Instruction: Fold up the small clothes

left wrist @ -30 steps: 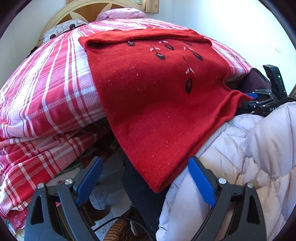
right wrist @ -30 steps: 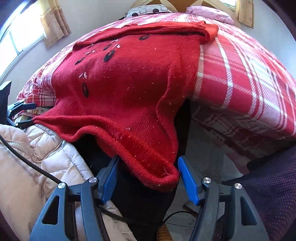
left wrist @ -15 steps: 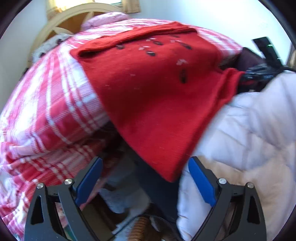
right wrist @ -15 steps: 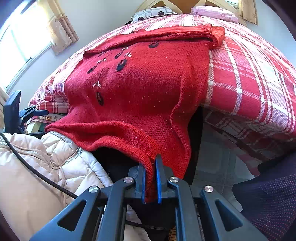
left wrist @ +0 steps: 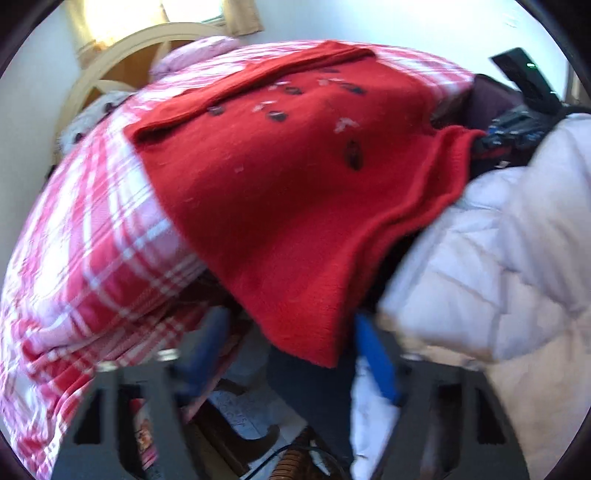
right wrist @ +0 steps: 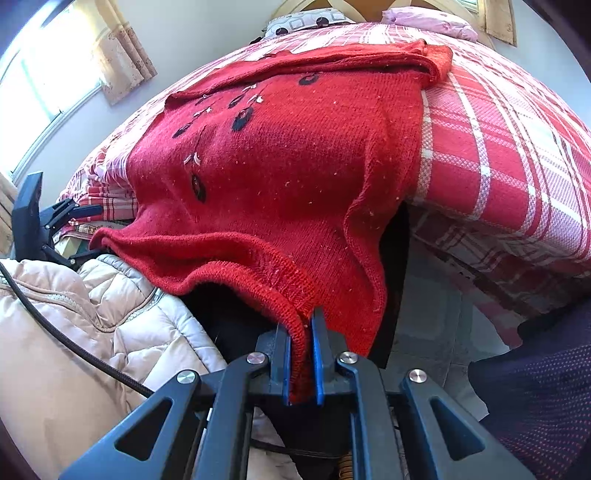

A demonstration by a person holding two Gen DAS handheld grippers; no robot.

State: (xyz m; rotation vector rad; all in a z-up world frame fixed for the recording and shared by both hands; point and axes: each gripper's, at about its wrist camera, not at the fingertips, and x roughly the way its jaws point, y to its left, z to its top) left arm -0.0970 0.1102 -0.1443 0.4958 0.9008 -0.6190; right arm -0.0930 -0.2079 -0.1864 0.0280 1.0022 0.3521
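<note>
Since a second ago my right gripper has gone from spread wide around the hem to clamped on it, and my left gripper has swung in under the opposite corner, its view now smeared by motion.

Right jaws: blue pads pressed together with only the knit's thickness between them, pinching the ribbed hem corner of the red knitted sweater with small black leaf motifs. The hem bunches and rises straight out of the pads.

Left jaws: spread wide, nothing between them. The sweater's other lower corner hangs just above the gap, close to the right-hand blue pad; the blur stops me telling whether pad and cloth touch.

Outward: the sweater lies face up on the red-and-white plaid bedspread, body spread toward the pillows, lower part draped off the bed's edge. Its far top edge is folded over in a thick band. The hem between the two corners sags across the pale quilted puffer jacket of the person holding the rig. From the left view the right gripper shows as dark hardware at the sweater's far corner. A cream curved wooden headboard and a pink pillow sit at the bed's far end.
</note>
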